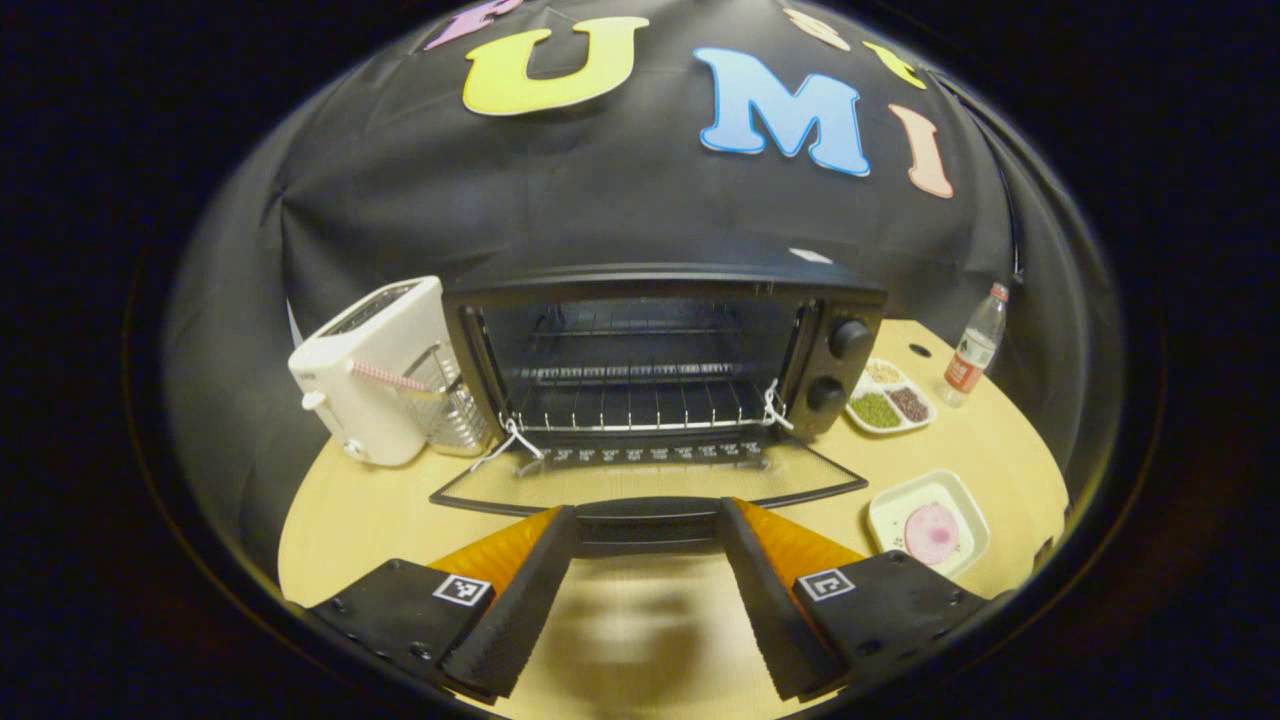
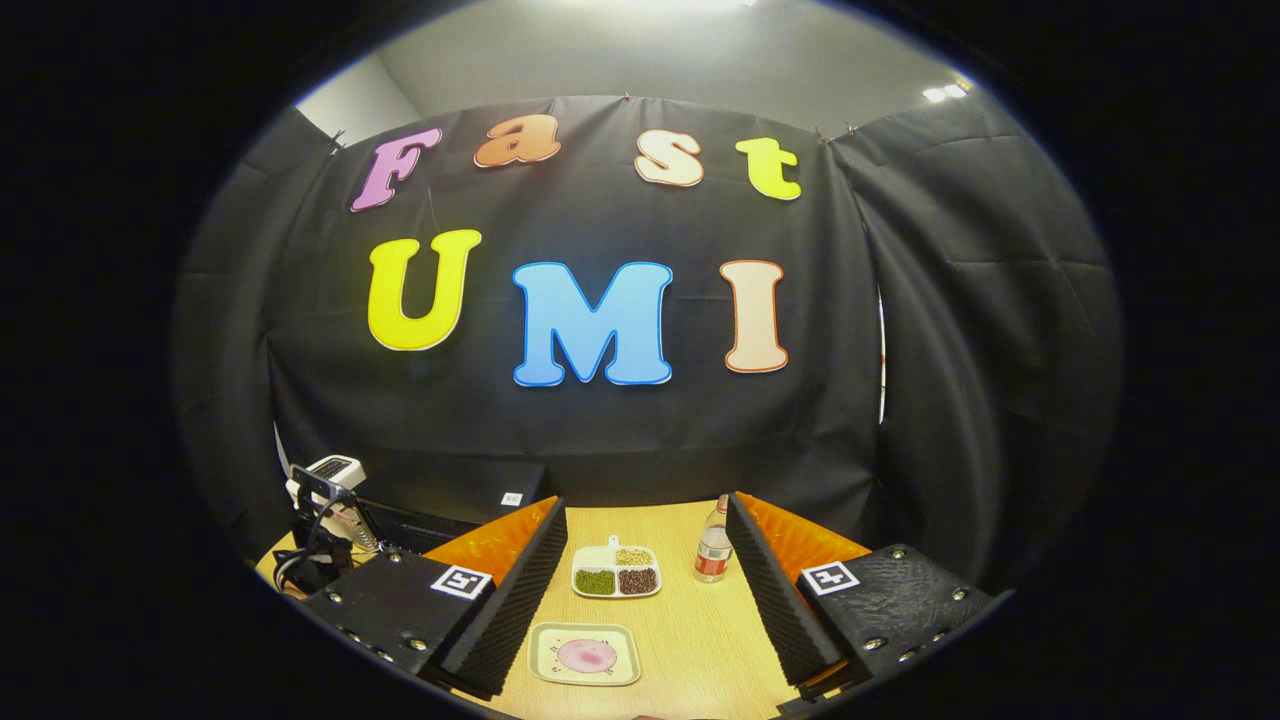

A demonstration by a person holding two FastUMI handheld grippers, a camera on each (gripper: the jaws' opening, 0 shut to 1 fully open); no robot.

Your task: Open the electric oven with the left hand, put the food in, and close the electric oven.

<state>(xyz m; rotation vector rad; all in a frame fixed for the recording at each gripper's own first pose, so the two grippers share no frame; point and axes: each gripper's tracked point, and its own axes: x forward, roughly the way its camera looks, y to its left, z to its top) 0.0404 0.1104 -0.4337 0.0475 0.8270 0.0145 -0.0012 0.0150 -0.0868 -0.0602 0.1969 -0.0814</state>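
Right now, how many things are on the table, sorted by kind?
Kitchen machines: 2, the electric oven and the white toaster.
Food dishes: 2, the divided dish and the plate with the pink slice.
Bottles: 1, the water bottle.
Wire baskets: 1, the basket.
Total: 6.

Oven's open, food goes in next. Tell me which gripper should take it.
Right. The right gripper hangs open directly over the plate with the pink slice; the left gripper sits at the oven door's handle.

No text can be read. The water bottle [image 1: 974, 347] bears a red label, too small to read. The electric oven [image 1: 660, 350] shows no legible markings.
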